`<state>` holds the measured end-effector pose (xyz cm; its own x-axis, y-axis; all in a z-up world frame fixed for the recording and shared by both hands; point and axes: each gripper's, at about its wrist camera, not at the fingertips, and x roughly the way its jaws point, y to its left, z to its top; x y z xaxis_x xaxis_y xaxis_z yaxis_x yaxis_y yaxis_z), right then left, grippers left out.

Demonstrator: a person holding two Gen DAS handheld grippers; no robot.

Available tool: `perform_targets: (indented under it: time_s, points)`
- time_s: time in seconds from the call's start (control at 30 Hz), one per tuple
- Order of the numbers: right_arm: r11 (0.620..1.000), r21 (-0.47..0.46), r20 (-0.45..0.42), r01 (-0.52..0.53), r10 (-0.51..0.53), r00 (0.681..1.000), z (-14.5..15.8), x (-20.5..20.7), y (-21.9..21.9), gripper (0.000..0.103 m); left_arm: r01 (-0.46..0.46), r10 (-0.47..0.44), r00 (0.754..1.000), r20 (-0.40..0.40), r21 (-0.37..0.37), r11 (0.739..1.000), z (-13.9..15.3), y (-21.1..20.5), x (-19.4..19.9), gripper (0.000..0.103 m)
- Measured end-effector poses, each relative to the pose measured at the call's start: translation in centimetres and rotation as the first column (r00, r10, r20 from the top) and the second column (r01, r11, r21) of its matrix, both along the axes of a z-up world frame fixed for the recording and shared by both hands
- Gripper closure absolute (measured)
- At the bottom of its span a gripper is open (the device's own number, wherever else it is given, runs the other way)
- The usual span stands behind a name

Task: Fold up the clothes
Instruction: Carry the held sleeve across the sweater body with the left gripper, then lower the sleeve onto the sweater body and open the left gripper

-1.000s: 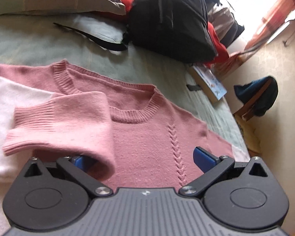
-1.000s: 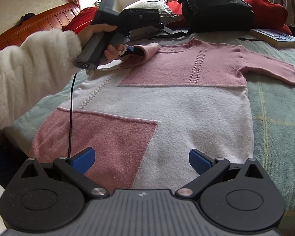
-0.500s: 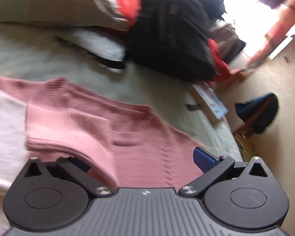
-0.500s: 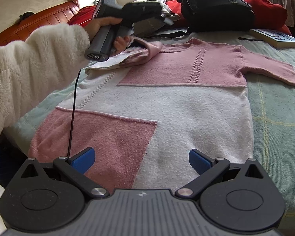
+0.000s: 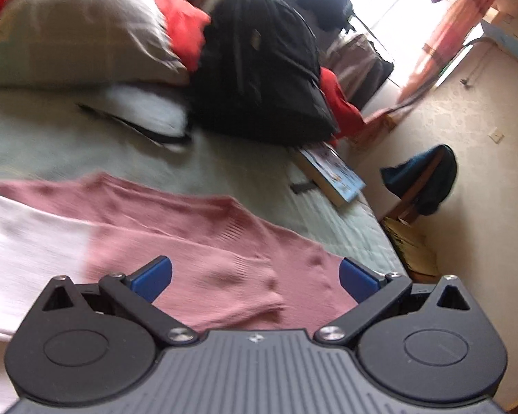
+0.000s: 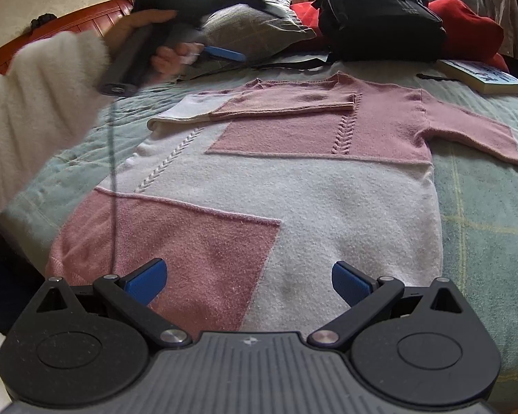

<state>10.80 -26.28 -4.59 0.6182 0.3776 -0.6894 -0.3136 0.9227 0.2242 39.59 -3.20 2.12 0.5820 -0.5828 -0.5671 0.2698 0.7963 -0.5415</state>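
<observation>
A pink and white knit sweater (image 6: 293, 179) lies flat on the bed, front up. Its left sleeve (image 6: 279, 103) is folded across the chest; the other sleeve (image 6: 473, 134) lies stretched out to the right. My left gripper (image 5: 255, 277) is open and empty, above the folded sleeve's cuff (image 5: 238, 286). In the right wrist view it (image 6: 224, 54) is held up above the sweater's collar. My right gripper (image 6: 248, 281) is open and empty, over the sweater's hem.
A black backpack (image 6: 376, 17), a grey pillow (image 6: 252, 31) and red cushions (image 6: 466, 24) lie at the head of the bed. A book (image 6: 480, 76) lies at the right edge. The green quilt (image 6: 483, 224) surrounds the sweater. A wooden headboard (image 6: 51, 34) is at the left.
My left gripper has let go of the sleeve, which now lies flat across the chest, and has lifted up and away. My right gripper has stayed still.
</observation>
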Motion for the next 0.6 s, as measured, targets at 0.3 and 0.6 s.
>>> perform_targets:
  time_s: [0.3,0.6]
  points:
    - [0.998,0.048,-0.011,0.031,-0.03,0.999,0.2,2.1,0.7,0.0,-0.109,0.113,0.993,-0.024,0.125,0.986,0.1,9.7,0.0,0.001]
    - [0.998,0.015,-0.068,0.057,-0.056,0.996,-1.3,3.7,1.3,0.0,-0.073,0.092,0.976,-0.196,0.103,0.992,-8.9,11.2,0.8,0.001]
